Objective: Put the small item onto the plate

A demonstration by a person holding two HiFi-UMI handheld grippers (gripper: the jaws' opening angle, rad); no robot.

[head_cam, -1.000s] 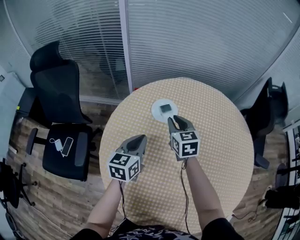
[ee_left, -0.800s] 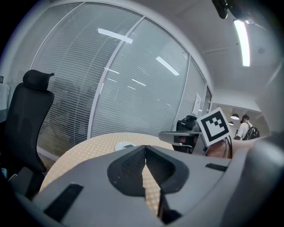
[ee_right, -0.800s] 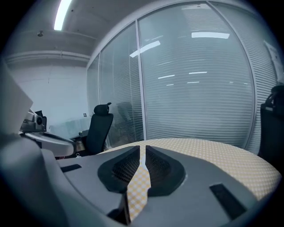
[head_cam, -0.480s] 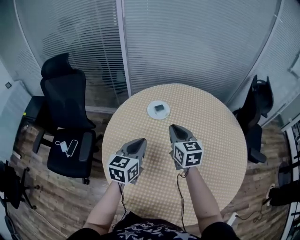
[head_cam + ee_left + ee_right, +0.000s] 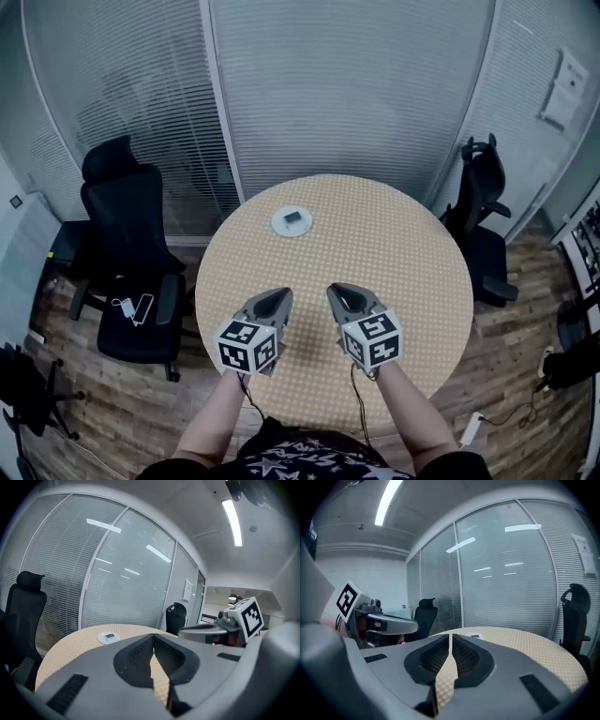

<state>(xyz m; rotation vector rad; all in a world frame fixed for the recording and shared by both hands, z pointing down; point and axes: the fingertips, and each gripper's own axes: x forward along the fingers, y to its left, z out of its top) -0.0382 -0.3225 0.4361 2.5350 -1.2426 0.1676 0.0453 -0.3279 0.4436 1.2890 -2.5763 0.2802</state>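
A white plate [image 5: 281,225] lies on the far left part of the round, tan-checked table [image 5: 394,253], with a small dark, flat item [image 5: 294,217] resting on it. Both grippers hover over the table's near edge, side by side and well short of the plate. My left gripper [image 5: 279,296] is shut with nothing in it. My right gripper [image 5: 336,292] is also shut and empty. In the left gripper view the closed jaw tips [image 5: 153,637] point past the plate [image 5: 104,640]. The right gripper view shows its jaws [image 5: 450,637] pressed together, the plate [image 5: 474,635] small behind them.
A glass wall with blinds curves behind the table. A black office chair [image 5: 127,211] stands at the left, with a phone and charger [image 5: 133,307] on a second seat near it. Another black chair [image 5: 480,202] stands at the right. The floor is wood.
Both grippers have drawn back from the plate toward the near table edge, the right one leaving the plate's side. The plate and item now look smaller and further away.
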